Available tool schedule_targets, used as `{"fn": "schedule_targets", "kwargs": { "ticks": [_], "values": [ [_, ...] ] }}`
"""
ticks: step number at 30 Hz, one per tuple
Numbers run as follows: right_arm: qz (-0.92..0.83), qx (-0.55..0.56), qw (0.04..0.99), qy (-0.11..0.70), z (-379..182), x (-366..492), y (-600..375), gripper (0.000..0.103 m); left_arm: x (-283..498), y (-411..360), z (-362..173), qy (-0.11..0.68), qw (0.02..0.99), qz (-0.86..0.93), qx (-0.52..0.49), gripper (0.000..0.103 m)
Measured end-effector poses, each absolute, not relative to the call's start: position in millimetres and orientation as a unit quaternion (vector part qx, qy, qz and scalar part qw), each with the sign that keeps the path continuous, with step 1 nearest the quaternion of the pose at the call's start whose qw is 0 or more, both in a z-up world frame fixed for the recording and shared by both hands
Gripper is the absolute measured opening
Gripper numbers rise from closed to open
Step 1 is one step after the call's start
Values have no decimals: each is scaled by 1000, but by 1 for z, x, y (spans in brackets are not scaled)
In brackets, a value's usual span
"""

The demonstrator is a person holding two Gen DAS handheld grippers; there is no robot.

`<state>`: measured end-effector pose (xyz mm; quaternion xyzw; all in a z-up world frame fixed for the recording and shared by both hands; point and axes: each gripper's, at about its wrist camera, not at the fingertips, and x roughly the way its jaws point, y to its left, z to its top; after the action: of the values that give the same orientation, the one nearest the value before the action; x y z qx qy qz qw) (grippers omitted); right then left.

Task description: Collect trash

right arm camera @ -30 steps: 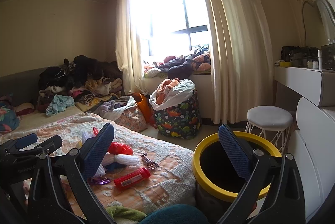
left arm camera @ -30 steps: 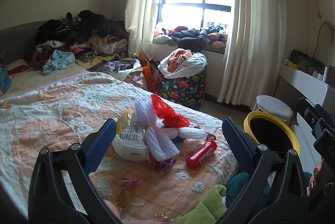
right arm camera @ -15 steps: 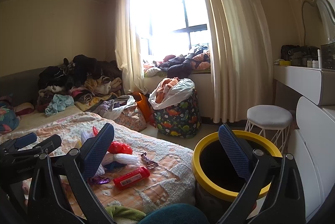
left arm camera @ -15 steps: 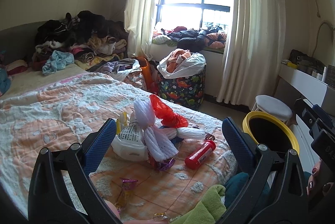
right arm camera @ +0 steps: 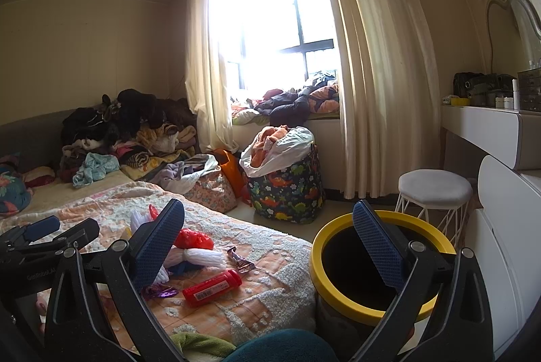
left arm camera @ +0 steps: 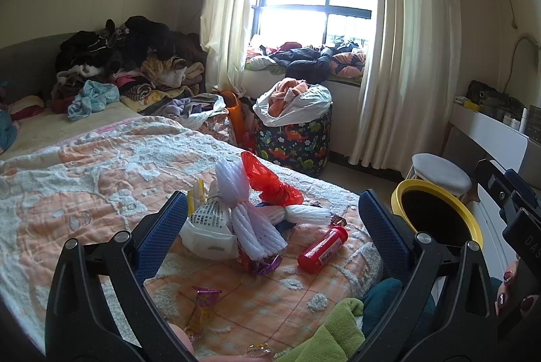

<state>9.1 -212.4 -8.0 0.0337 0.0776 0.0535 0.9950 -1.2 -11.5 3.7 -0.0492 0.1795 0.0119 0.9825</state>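
Note:
Trash lies heaped on the bed's corner: white foam netting (left arm camera: 248,216), a red plastic bag (left arm camera: 270,181), a white mask (left arm camera: 208,228), a red tube (left arm camera: 323,248) and purple wrappers (left arm camera: 204,299). The same red tube (right arm camera: 213,287) shows in the right wrist view. A yellow-rimmed bin (right arm camera: 380,264) stands on the floor beside the bed; the bin (left arm camera: 436,215) also appears at the right of the left wrist view. My left gripper (left arm camera: 270,226) hovers open above the heap, holding nothing. My right gripper (right arm camera: 270,247) is open and empty, between bed and bin.
The bed's orange patterned blanket (left arm camera: 84,179) carries piles of clothes (left arm camera: 128,64) at the far end. A dinosaur-print laundry basket (right arm camera: 287,189) and a white stool (right arm camera: 434,189) stand on the floor. A white dresser (right arm camera: 500,247) lines the right wall. Green and teal cloth (left arm camera: 338,328) lies close below.
Almost nothing has changed; both grippers stay open and nearly still, and the trash on the bed has not moved.

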Motion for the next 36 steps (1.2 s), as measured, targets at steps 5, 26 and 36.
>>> {"fn": "schedule_targets", "kwargs": {
  "ticks": [5,26,36],
  "values": [
    [54,33,995,79,-9,9,-212,97,-1,-13,4,180,982,12,-50,93],
    [187,-26,969,161,-16,49,-145,97,1,42,2,183,976,81,-91,93],
    [253,-49,940,223,-24,83,-106,97,8,86,-19,231,963,107,-90,93]
  ]
}}
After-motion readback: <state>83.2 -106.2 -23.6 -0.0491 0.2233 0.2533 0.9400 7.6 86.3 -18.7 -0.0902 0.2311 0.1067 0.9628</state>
